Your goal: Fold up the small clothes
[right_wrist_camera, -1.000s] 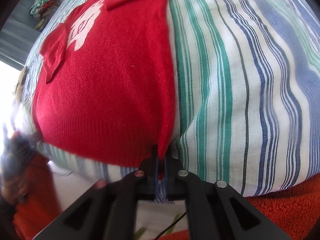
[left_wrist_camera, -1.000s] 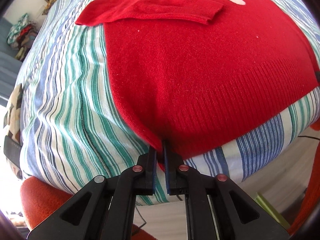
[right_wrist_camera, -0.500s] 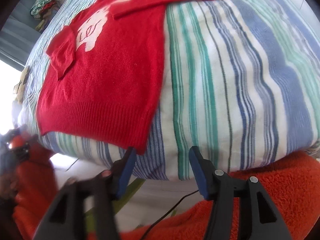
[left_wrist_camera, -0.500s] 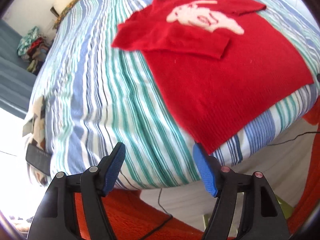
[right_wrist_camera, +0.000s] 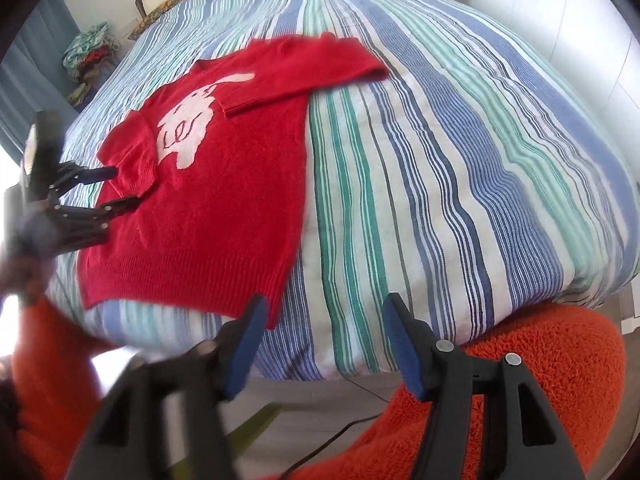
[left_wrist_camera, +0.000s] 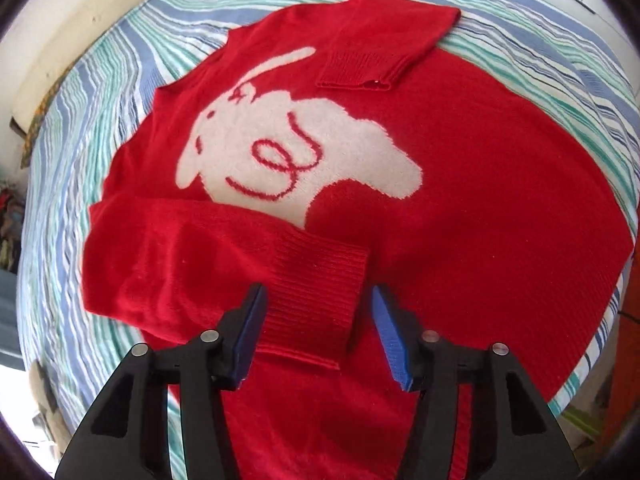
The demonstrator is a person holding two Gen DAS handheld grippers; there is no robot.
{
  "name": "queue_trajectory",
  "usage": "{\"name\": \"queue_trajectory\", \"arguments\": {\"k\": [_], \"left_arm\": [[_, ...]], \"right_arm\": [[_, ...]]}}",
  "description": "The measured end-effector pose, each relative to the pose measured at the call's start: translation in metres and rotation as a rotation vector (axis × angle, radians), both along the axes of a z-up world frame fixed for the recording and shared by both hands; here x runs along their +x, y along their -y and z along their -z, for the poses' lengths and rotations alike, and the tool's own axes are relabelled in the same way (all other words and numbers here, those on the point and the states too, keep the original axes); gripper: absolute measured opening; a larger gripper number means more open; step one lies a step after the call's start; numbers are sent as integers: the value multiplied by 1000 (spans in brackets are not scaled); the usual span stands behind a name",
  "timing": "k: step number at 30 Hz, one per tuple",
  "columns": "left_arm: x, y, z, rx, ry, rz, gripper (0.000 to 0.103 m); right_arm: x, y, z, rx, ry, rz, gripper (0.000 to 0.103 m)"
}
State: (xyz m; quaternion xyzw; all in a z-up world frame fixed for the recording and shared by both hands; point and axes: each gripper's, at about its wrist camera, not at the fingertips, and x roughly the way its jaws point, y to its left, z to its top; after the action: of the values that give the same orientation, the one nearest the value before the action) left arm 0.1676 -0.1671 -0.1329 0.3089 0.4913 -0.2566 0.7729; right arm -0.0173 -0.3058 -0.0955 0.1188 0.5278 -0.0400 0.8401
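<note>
Left gripper [left_wrist_camera: 316,332], jaws parted and just narrowing, straddles the folded sleeve cuff [left_wrist_camera: 320,280] of the red sweater [left_wrist_camera: 460,200] lying flat on the striped bed [right_wrist_camera: 440,160]. Right gripper [right_wrist_camera: 324,340], spread empty, hangs off the hem; pinch the cuff's top layer only.

sweater [left_wrist_camera: 460,184]: flat on bed [right_wrist_camera: 460,152], near its front edge
sleeves: both folded over sweater's chest
left gripper [left_wrist_camera: 316,332]: above near sleeve cuff [left_wrist_camera: 316,296]
</note>
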Motion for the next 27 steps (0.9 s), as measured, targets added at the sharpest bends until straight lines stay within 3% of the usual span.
{"name": "queue_trajectory", "arguments": {"k": [2, 3, 4, 8, 13, 15, 19, 22, 27], "left_arm": [[5, 0, 8, -24, -61, -14, 21], [5, 0, 9, -32, -72, -20, 10], [6, -1, 7, -40, -73, -29, 6], [24, -52, -41, -207, -76, -165, 5], [78, -213, -108, -415, 13, -593, 5], [99, -280, -109, -407, 54, -772, 5], [118, -369, -77, -278, 96, -1034, 5], [118, -398, -53, -218, 91, -1131, 5], [115, -408, -27, -138, 86, -1180, 5]], "right_arm": [[-1, 0, 1, 2, 4, 2, 60], [-1, 1, 2, 7, 1, 4, 60], [1, 3, 4, 16, -3, 7, 60], [-1, 8, 5, 50, 6, 30, 60], [-6, 13, 1, 56, 35, 56, 60], [-5, 15, 3, 63, 30, 68, 60], [-2, 14, 5, 73, 24, 70, 60], [0, 9, 7, 61, 14, 53, 60], [2, 6, 8, 43, 1, 46, 60]]}}
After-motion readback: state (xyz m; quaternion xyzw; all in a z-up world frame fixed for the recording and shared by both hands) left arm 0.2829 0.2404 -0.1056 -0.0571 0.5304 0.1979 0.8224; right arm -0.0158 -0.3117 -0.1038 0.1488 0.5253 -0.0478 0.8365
